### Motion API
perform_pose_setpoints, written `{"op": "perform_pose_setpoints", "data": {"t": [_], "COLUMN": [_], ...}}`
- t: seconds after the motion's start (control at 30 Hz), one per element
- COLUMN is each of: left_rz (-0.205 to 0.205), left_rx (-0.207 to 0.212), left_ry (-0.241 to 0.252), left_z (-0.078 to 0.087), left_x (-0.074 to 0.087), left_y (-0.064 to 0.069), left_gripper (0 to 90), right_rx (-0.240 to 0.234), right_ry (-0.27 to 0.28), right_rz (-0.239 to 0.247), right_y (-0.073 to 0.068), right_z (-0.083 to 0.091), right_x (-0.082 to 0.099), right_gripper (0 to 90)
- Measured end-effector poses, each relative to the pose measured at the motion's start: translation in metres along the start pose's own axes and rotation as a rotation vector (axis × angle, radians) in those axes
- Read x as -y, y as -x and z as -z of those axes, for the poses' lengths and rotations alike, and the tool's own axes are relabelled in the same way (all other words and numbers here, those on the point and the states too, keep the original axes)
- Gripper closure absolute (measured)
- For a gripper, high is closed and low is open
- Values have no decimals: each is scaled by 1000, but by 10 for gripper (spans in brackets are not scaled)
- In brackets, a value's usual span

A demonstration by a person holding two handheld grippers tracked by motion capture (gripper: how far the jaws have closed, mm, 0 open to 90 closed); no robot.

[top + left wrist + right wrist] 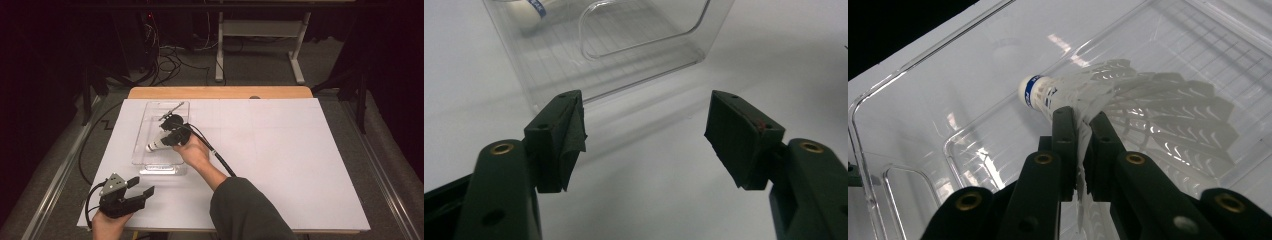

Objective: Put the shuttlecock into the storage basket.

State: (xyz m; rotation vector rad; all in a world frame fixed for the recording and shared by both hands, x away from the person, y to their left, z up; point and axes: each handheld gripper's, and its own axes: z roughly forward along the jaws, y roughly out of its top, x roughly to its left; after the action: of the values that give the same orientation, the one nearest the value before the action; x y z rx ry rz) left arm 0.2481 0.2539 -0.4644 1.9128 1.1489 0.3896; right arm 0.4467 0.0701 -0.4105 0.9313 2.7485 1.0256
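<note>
Shuttlecock (1128,107): white plastic skirt of ribbed, slotted vanes flaring from a rounded white cork with a blue band. It lies on its side inside the bin (141,127), cork toward the near end. Likely very light and springy; the skirt would bend or crease under a hard pinch, so the firm neck just behind the cork looks the safer place to grip.

Right gripper (1080,132): black jaws nearly together, pinching a thin edge of the skirt close to the cork.

Bin: clear rigid plastic, rectangular, rounded corners, glossy walls, a faint grid showing through its floor. A dark slender item rests at its far end, too small to identify.

Left gripper (644,135): jaws spread wide, nothing between them, pads black and matte, one lining peeling loose. It rests low near the table's front edge, facing the bin's near wall.

Table (280,150): flat white matte sheet over a wooden top.
</note>
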Motion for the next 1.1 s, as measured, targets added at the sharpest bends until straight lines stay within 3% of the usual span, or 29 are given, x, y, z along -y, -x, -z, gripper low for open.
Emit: {"op": "perform_pose_setpoints", "data": {"t": [1.1], "left_rz": [-1], "left_rx": [0], "left_ry": [0], "left_z": [0], "left_x": [0], "left_y": [0], "left_gripper": [330], "right_rx": [-11], "right_ry": [-52], "right_rz": [8], "right_y": [-4], "right_z": [8], "right_x": [0], "right_gripper": [681]}}
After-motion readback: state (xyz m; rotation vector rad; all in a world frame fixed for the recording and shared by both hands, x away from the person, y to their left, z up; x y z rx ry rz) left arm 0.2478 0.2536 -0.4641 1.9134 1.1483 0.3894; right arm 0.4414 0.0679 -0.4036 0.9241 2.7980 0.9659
